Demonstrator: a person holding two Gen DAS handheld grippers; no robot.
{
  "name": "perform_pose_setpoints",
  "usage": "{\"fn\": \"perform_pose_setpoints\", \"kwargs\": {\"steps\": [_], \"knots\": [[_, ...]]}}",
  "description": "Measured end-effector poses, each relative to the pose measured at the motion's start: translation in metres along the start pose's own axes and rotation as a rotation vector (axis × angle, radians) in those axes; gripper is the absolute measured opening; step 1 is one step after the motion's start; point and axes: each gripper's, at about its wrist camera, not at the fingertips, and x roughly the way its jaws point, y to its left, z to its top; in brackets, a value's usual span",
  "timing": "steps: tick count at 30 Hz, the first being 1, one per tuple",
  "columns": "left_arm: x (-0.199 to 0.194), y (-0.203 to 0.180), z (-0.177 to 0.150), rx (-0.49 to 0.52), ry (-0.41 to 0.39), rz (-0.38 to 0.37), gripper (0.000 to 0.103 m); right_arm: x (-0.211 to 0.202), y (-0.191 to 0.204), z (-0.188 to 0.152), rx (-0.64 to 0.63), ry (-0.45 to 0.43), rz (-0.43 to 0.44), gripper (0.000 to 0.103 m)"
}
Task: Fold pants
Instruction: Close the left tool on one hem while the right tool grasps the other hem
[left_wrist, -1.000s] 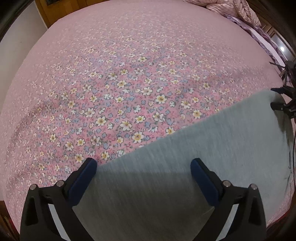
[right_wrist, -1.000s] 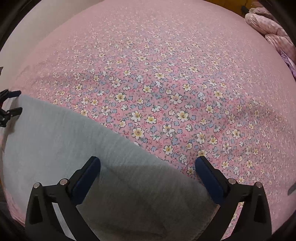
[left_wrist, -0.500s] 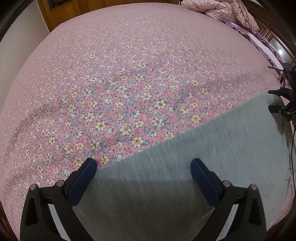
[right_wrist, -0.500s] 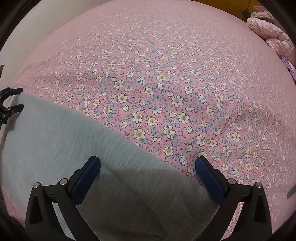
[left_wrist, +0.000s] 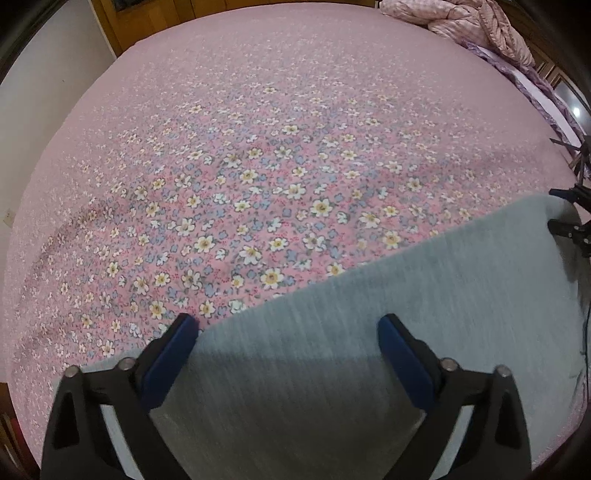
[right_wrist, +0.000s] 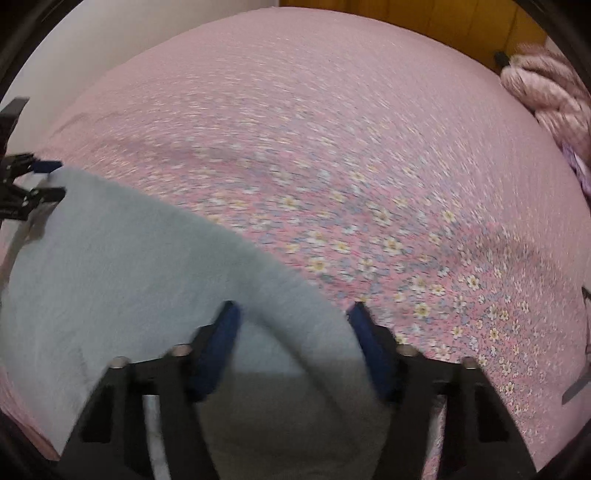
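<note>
The grey pants (left_wrist: 424, 306) lie flat along the near edge of a pink flowered bedspread (left_wrist: 258, 166). My left gripper (left_wrist: 288, 332) is open, its blue pads wide apart just above the pants' far edge. In the right wrist view the pants (right_wrist: 122, 258) fill the lower left. My right gripper (right_wrist: 293, 321) is open but narrower, its pads either side of a raised fold at the pants' end. Each gripper shows small at the other view's edge: the right gripper (left_wrist: 569, 210) and the left gripper (right_wrist: 40, 181).
A crumpled pink quilt (left_wrist: 476, 26) lies at the bed's far right corner and shows in the right wrist view (right_wrist: 550, 96). A wooden headboard or door (left_wrist: 155, 22) and a pale wall (left_wrist: 40, 92) stand beyond the bed.
My right gripper has narrowed its jaws and moved in over the pants' end, with motion blur. The left gripper has stayed open and nearly still.
</note>
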Motion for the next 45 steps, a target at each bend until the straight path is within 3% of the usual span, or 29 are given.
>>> {"fn": "perform_pose_setpoints", "kwargs": {"steps": [2, 4, 7, 13, 18, 20, 26, 35, 45], "knots": [[-0.004, -0.006, -0.001, 0.020, -0.004, -0.001, 0.084, -0.003, 0.009, -0.001, -0.011, -0.003, -0.003, 0.041], [-0.010, -0.015, -0.004, 0.045, -0.013, 0.008, 0.074, -0.007, 0.017, -0.002, -0.024, -0.006, -0.004, 0.024], [-0.016, -0.022, -0.007, 0.043, -0.019, 0.005, 0.060, -0.009, 0.023, -0.004, -0.038, -0.007, -0.020, 0.013], [-0.027, -0.045, -0.014, 0.087, -0.044, 0.028, 0.042, -0.023, 0.017, -0.007, -0.003, -0.027, -0.005, 0.007], [-0.031, -0.054, -0.016, 0.066, -0.040, 0.043, 0.016, -0.043, 0.008, -0.008, 0.045, -0.046, 0.044, 0.007], [-0.038, -0.055, -0.019, 0.051, -0.040, 0.035, 0.011, -0.055, 0.008, -0.011, 0.052, -0.059, 0.066, 0.007], [-0.056, -0.055, -0.024, 0.008, -0.067, -0.004, 0.006, -0.087, 0.012, -0.038, 0.037, -0.081, 0.090, 0.007], [-0.087, -0.039, -0.047, -0.045, -0.110, -0.056, 0.006, -0.104, 0.016, -0.071, 0.039, -0.080, 0.093, 0.007], [-0.108, -0.038, -0.067, -0.069, -0.148, -0.070, 0.006, -0.105, 0.025, -0.073, 0.059, -0.056, 0.103, 0.007]]}}
